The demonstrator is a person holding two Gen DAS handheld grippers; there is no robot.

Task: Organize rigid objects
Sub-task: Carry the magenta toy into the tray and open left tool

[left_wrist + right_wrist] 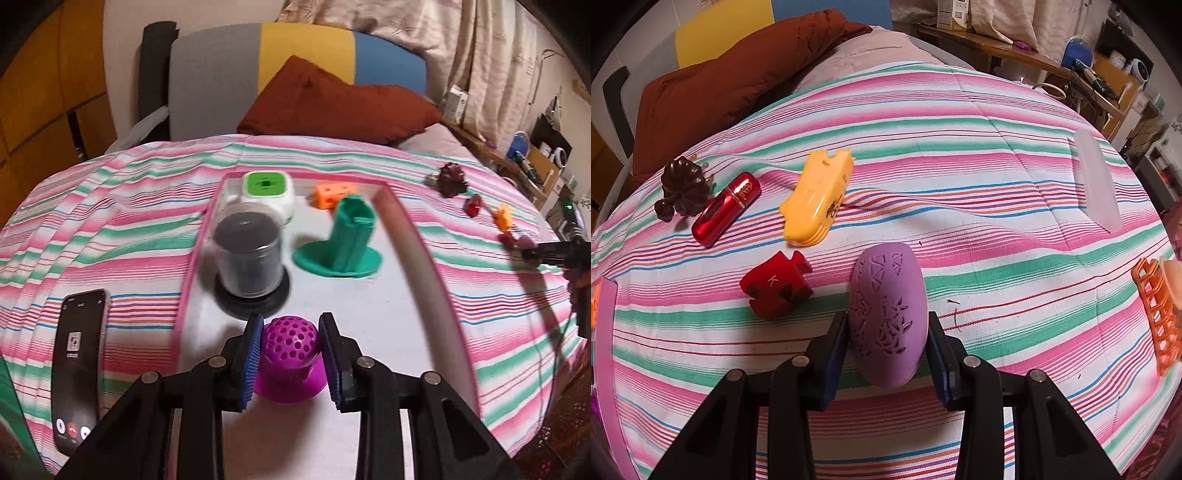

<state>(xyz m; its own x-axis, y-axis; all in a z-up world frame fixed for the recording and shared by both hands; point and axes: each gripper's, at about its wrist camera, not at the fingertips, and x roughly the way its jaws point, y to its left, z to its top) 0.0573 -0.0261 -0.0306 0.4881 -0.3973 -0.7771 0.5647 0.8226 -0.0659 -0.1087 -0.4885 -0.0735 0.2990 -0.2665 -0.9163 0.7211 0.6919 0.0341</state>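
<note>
The left gripper (290, 354) straddled a perforated magenta dome (291, 360) on the pink-rimmed tray (400, 221), its jaws slightly apart from it. The right gripper (888, 347) pinched a lilac carved shell (888, 317) at its flanks (hard, light plastic, I judged, and slick). Ahead of it lay a red puzzle piece (774, 290); the striped cover to its right offered open room.
</note>
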